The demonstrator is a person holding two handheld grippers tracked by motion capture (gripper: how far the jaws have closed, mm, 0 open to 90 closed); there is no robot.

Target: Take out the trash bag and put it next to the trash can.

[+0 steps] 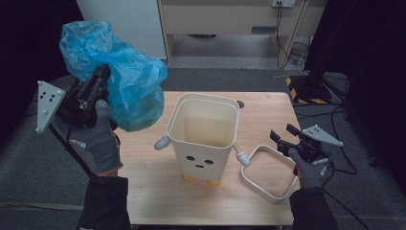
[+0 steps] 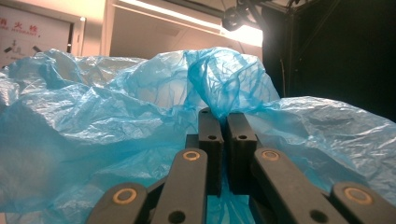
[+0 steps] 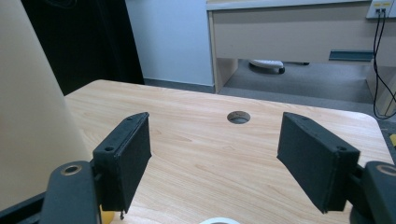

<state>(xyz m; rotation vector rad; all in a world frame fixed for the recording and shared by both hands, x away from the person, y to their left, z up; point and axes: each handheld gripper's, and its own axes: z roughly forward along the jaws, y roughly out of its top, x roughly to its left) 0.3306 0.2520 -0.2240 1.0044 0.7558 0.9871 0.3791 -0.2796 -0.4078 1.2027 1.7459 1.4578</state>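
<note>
The left gripper point(image 1: 98, 76) is clamped on the blue plastic bag point(image 1: 122, 76), held in the air just left of the cream bin point(image 1: 203, 132). The right gripper point(image 1: 282, 136) rests right of the bin, over the loose rim ring point(image 1: 268, 172), its jaws spread wide with nothing between them.

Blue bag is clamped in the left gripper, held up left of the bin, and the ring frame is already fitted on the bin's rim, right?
Not quite: the ring frame lies on the table beside the bin, as the high view shows. The left gripper does clamp the blue bag.
</note>
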